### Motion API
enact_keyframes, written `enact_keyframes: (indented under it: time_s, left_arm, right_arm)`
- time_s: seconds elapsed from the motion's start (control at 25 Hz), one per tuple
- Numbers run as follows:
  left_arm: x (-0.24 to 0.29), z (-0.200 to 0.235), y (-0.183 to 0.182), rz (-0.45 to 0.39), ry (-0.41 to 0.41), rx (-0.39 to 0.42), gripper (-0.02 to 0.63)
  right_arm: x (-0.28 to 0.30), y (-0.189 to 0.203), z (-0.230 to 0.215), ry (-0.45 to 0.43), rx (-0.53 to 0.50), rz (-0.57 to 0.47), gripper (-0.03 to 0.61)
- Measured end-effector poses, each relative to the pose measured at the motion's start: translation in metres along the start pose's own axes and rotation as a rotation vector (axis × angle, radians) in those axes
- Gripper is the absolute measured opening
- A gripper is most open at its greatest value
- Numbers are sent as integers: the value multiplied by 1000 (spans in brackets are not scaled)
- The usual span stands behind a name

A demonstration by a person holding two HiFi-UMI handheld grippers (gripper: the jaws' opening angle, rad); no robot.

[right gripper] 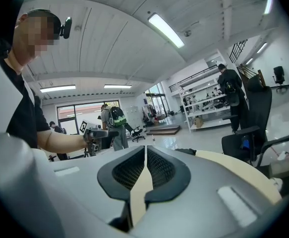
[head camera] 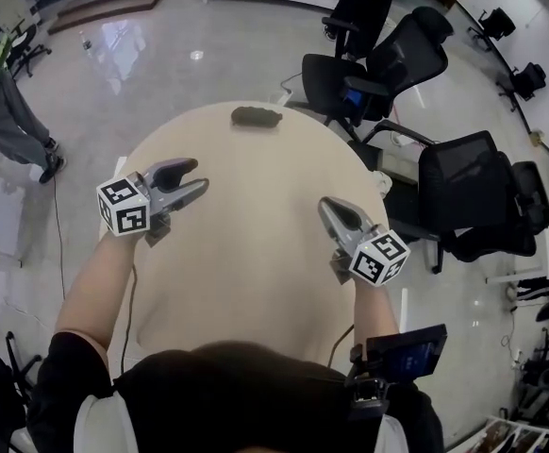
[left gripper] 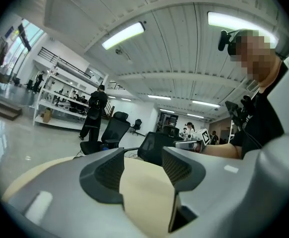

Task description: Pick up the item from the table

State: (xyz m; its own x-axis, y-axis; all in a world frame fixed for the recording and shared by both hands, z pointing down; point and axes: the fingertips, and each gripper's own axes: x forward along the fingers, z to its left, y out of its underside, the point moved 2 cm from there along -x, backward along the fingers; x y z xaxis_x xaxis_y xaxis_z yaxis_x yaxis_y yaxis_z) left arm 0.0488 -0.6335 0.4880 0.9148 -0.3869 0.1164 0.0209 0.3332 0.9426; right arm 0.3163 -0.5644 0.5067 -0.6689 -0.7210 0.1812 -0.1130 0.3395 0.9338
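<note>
I am holding my left claw (head camera: 195,176) with jaws spread and empty, and my right claw (head camera: 324,206) pressed together on nothing. The dark item (head camera: 256,116) is lying on the counter (head camera: 256,253), well ahead of both claws. I judge I am best reaching low with the left, straddling its narrow width before closing.

A large, bright room with a glossy pale grey floor (head camera: 161,55). A round beige table (head camera: 256,243) stands in the middle, with black office chairs (head camera: 468,196) near its right edge. White shelves (left gripper: 60,100) line one wall. Long tube lights (left gripper: 123,35) cross a white ribbed ceiling (left gripper: 184,48). Tall windows (right gripper: 75,114) show at the far end.
</note>
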Motion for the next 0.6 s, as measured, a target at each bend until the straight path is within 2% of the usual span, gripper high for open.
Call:
enact_keyframes:
  time_s: [0.2,0.36,0.6]
  left_arm:
    - [59,64,8,135,7,97,292]
    - [107,119,22,217,21,136,327]
    - [177,196,60,361,35,241,370]
  right_arm:
    - [39,0,-45,-19,-4,-24,28]
    - [75,6,-81,-44,-25,-17,28]
    - [120,31,-131,-77,-55,13,29]
